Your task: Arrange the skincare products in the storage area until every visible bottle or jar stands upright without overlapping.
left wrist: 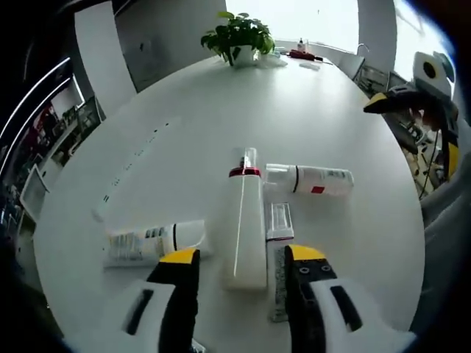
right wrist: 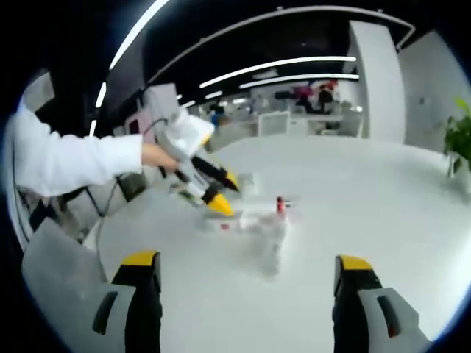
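Observation:
Several skincare products lie flat on the white round table [left wrist: 184, 140]. A tall white bottle [left wrist: 246, 228] with a red band and clear cap lies lengthwise between my left gripper's jaws. My left gripper [left wrist: 243, 256] is open, its yellow tips on either side of the bottle's base. A white bottle with a red label [left wrist: 313, 179] lies crosswise to the right of the cap. A white tube [left wrist: 151, 243] lies on the left, and a slim tube with a clear cap [left wrist: 280, 254] rests against the right jaw. My right gripper [right wrist: 248, 261] is open and empty, well back from the blurred products [right wrist: 257, 220].
A potted plant [left wrist: 239, 37] stands at the table's far edge, with small items [left wrist: 302, 54] beside it. The right gripper [left wrist: 390, 99] hovers off the table's right side. A white-sleeved hand [right wrist: 151, 156] holds the left gripper [right wrist: 210, 187] over the products.

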The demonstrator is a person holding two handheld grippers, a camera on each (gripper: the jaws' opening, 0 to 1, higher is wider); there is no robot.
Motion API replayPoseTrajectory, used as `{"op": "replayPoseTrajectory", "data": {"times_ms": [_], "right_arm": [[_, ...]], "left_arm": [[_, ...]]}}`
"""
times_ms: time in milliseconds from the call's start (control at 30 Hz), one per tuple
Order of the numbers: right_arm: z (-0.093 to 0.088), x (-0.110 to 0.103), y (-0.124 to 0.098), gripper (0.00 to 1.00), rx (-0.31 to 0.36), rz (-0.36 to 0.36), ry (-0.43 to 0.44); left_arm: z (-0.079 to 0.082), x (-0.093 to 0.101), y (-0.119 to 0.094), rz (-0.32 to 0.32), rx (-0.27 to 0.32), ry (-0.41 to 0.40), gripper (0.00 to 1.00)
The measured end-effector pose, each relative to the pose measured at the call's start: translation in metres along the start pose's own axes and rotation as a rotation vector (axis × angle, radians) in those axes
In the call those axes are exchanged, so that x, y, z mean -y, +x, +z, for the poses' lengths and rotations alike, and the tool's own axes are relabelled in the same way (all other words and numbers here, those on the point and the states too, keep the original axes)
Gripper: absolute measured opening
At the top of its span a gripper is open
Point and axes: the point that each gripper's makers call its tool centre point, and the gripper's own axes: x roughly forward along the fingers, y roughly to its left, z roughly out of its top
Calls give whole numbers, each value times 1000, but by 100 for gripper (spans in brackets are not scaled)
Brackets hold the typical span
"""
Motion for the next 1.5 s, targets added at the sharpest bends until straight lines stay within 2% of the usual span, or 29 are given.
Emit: {"op": "replayPoseTrajectory", "data": {"times_ms": [233,400,533,567,600,633,667,767,900,1000,1133,1433,1500], "right_arm": [[-1,0,-1,95,-11,-1,-7],[-1,1,0,94,-13,-2,-7],[-2,0,2,94,-19,3,-11],[-2,-1,2,94,-19,5,-11],[-1,-2,2,94,-17,8,-11],[-1,-2,3,94,-15,10,-11],[-2,-3,3,94,-16,11,-9],[-4,-2,3,94,-24,10,-10],[-5,-2,3,94,-27,9,-13],[-3,-2,3,93,-19,11,-8],[-2,-3,0,93,-12,14,-12],[-9,6,-6,92,-9,-16,21],[-10,7,-5,92,-9,-14,36]], "left_arm": [[1,2,2,-7,0,-6,45],[-3,-8,5,-9,-10,-12,35],[-5,-6,6,-29,-22,-31,38],[-12,-8,5,-16,-69,19,38],[-18,-2,5,-40,-114,71,40],[-22,4,6,-65,-133,75,40],[-23,8,6,-86,-128,62,40],[-14,0,6,-39,-62,-11,42],[-9,2,3,-41,-65,13,42],[-5,3,5,-45,-49,-8,42],[-9,3,13,-46,-73,4,42],[-10,12,24,-65,-85,-3,39],[-14,10,27,-50,-110,49,38]]}}
